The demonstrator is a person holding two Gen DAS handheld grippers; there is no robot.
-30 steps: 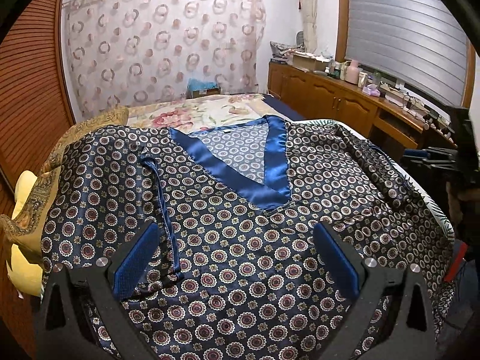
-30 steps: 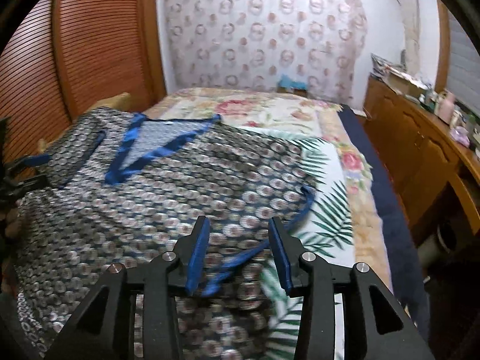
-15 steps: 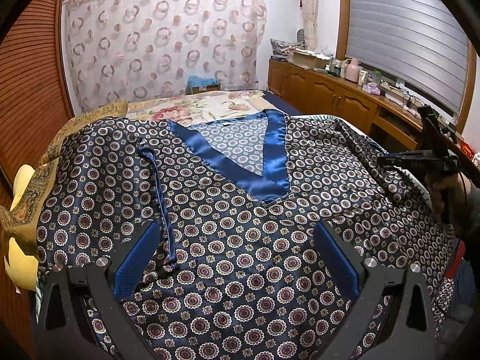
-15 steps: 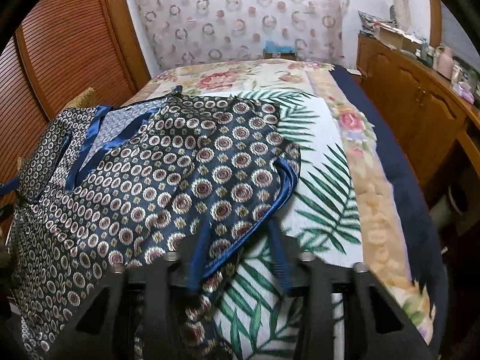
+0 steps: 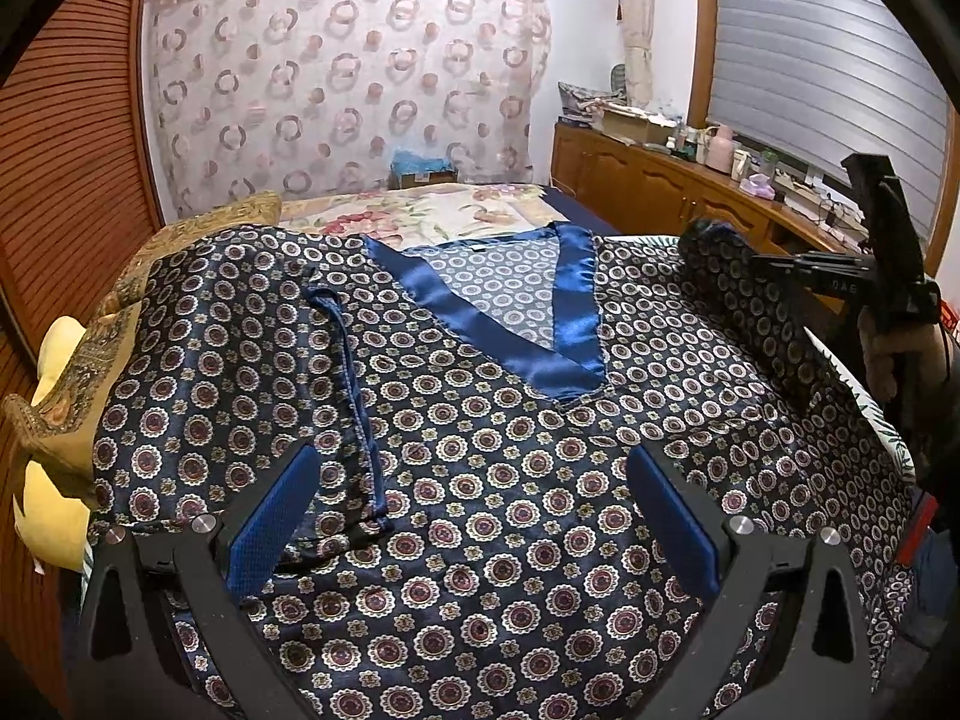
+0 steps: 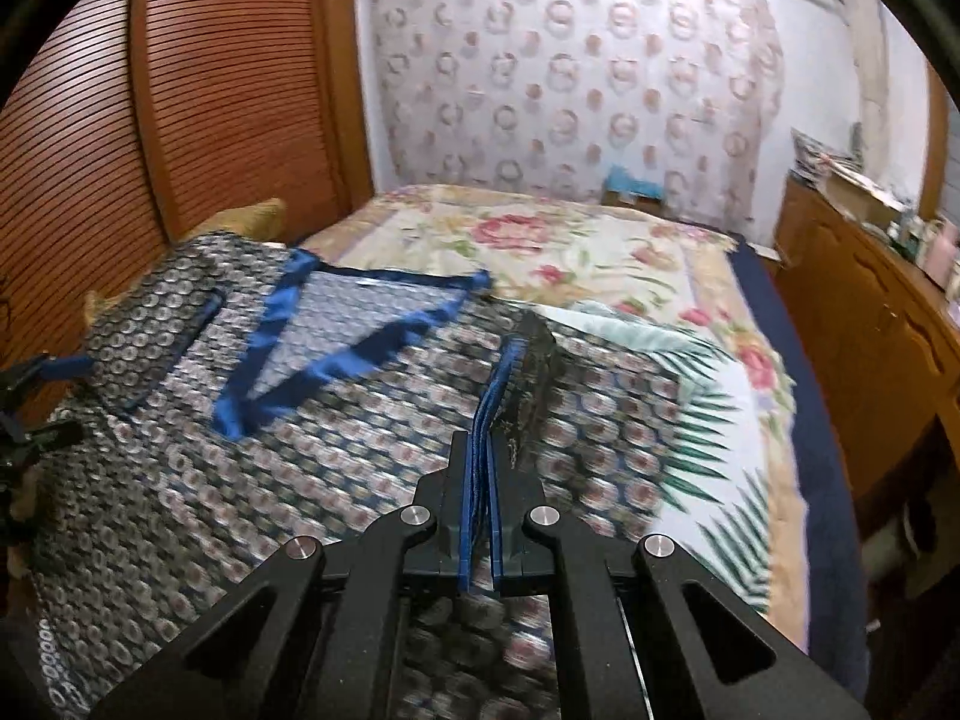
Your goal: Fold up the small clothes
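A navy patterned satin top with a blue V-neck band lies spread face up on the bed; it also shows in the right wrist view. Its left sleeve is folded in over the body. My left gripper is open and hovers low over the lower body of the top, holding nothing. My right gripper is shut on the blue-trimmed cuff of the right sleeve and holds it lifted above the top; in the left wrist view it shows at the far right.
The bed has a floral and palm-leaf cover. A yellow pillow lies at the bed's left edge beside a slatted wooden wardrobe. A wooden cabinet with clutter runs along the right wall. A patterned curtain hangs behind.
My right gripper closed on the right sleeve's cuff and lifted it up and inward over the top. My left gripper stayed open and nearly still.
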